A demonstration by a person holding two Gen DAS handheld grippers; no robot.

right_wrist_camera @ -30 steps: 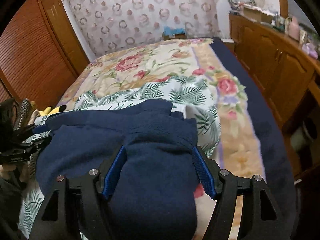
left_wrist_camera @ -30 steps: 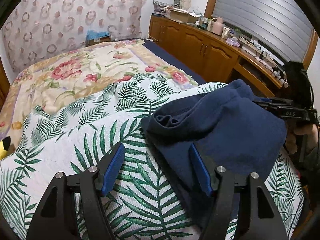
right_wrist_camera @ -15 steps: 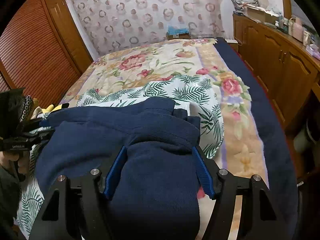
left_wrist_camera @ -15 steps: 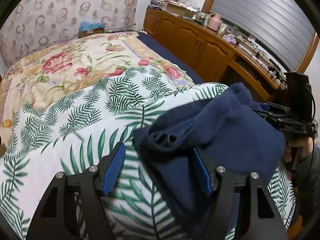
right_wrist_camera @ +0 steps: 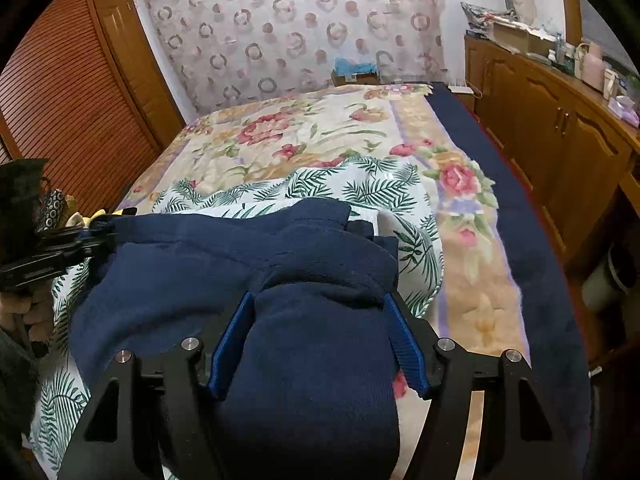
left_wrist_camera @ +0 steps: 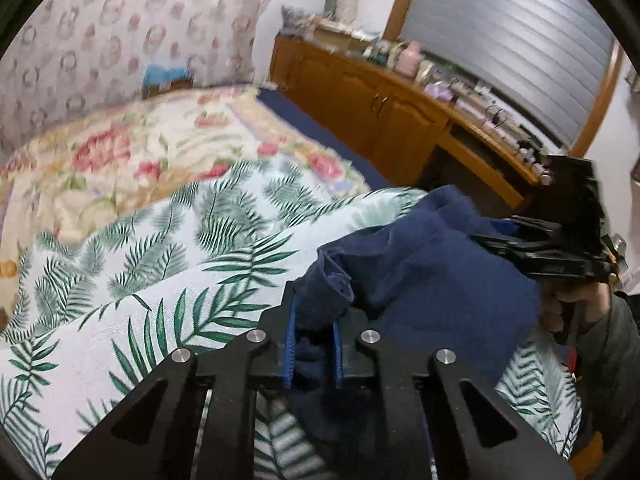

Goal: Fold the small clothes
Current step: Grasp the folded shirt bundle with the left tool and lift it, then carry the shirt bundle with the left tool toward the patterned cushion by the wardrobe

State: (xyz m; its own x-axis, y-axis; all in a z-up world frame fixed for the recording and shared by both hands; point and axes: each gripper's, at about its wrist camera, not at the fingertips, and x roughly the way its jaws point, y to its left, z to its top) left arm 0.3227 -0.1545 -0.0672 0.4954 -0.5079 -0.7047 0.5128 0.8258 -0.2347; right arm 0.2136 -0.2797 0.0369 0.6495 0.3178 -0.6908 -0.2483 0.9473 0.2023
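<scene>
A navy blue garment [left_wrist_camera: 432, 280] lies bunched on the palm-leaf sheet [left_wrist_camera: 168, 272] at the near end of the bed. My left gripper [left_wrist_camera: 314, 334] is shut on a folded edge of the garment. In the right wrist view the garment [right_wrist_camera: 224, 264] spreads wide and a thick fold of it fills the space between the open blue pads of my right gripper [right_wrist_camera: 318, 344]. The right gripper also shows in the left wrist view [left_wrist_camera: 552, 240] at the garment's far side. The left gripper shows at the left edge of the right wrist view [right_wrist_camera: 52, 248].
A floral blanket [right_wrist_camera: 304, 136] covers the far half of the bed. A wooden sideboard [right_wrist_camera: 560, 128] with clutter on top runs along the right. Wooden louvre doors [right_wrist_camera: 72, 92] stand at the left. A yellow toy [right_wrist_camera: 86, 218] lies by the left bed edge.
My left gripper has closed on the garment's edge; it was open a second ago. The garment's left edge has lifted and bunched. The right gripper stays open around its fold.
</scene>
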